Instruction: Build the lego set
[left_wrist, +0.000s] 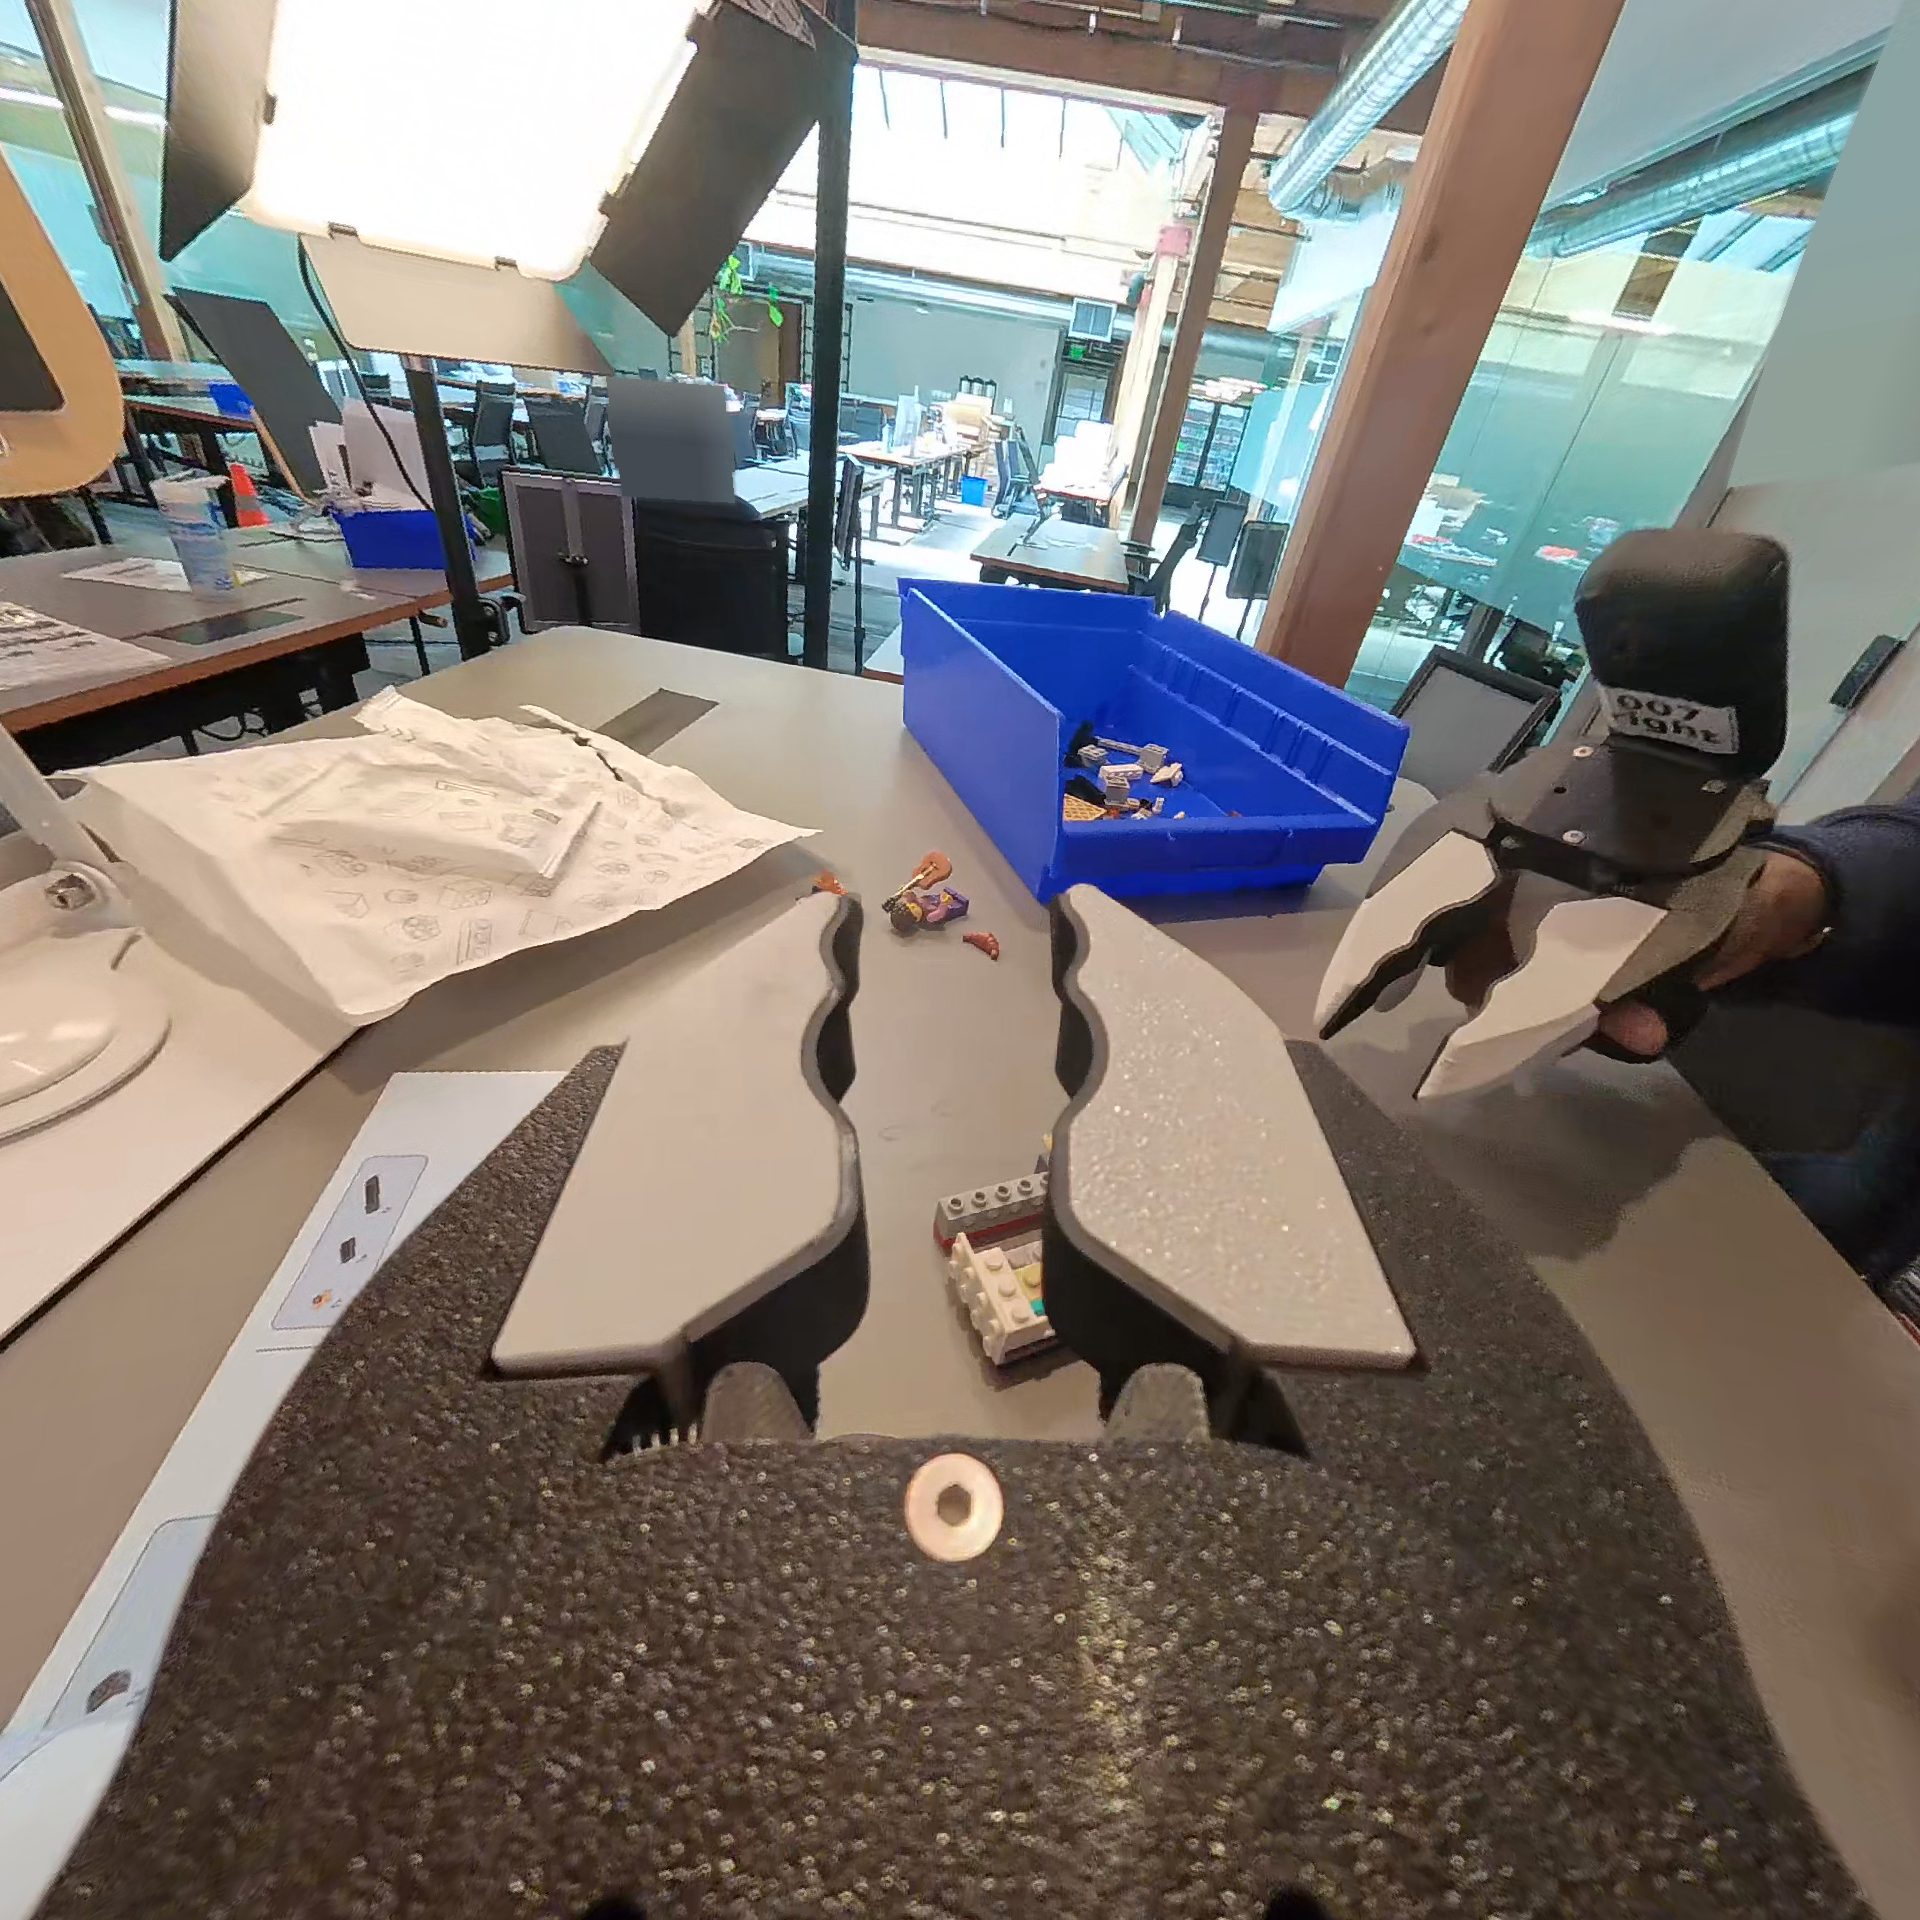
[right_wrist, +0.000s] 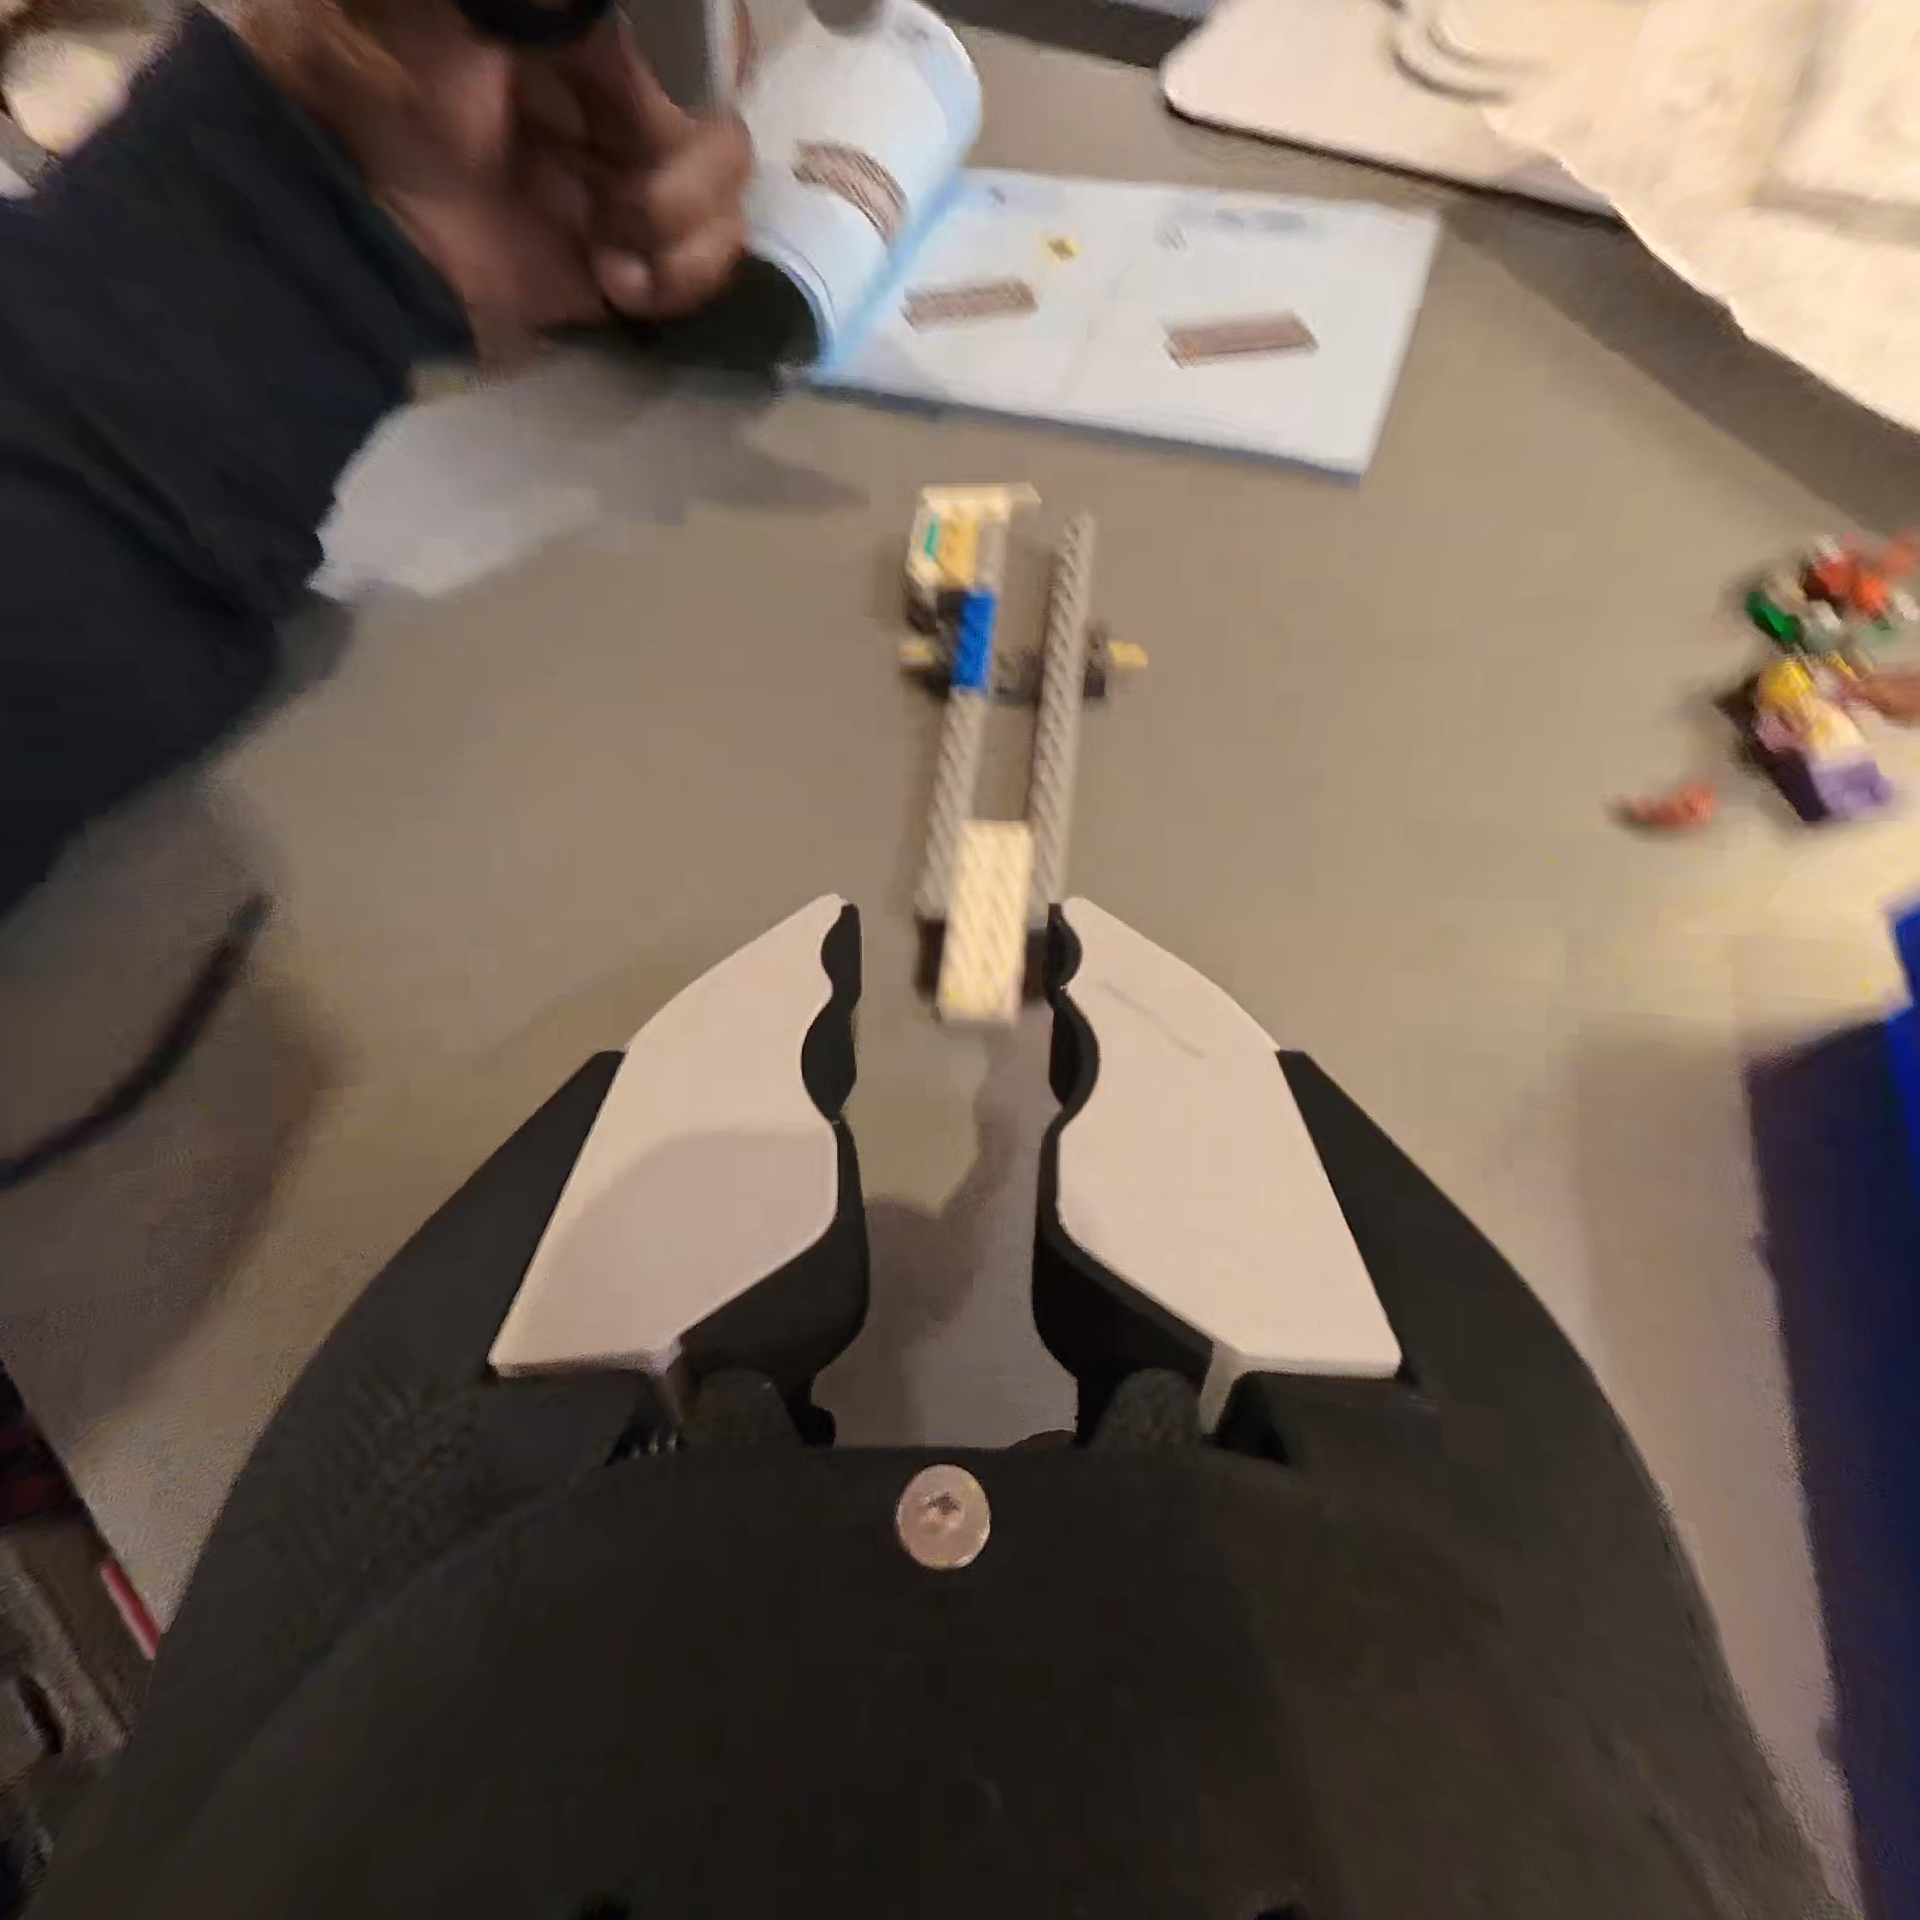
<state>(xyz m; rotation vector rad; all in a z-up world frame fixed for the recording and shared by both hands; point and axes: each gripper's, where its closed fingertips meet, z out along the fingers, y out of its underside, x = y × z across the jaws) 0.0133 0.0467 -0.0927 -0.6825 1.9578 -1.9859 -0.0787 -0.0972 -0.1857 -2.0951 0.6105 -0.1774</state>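
Both grippers hang over the grey table (left_wrist: 1403, 1558) with jaws apart, holding nothing. The left gripper (left_wrist: 956, 925) sits above the brick build (left_wrist: 997, 1257), mid-table; the right gripper (right_wrist: 954, 925) points at its near end without touching, seemingly lining up. A blue bin (left_wrist: 1132, 758) stands toward the far edge.

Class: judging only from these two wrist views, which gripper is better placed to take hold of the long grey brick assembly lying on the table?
Probably the right gripper: it is open, and the long grey brick assembly's tan end lies at its fingertips. The left gripper, also open, points past it.
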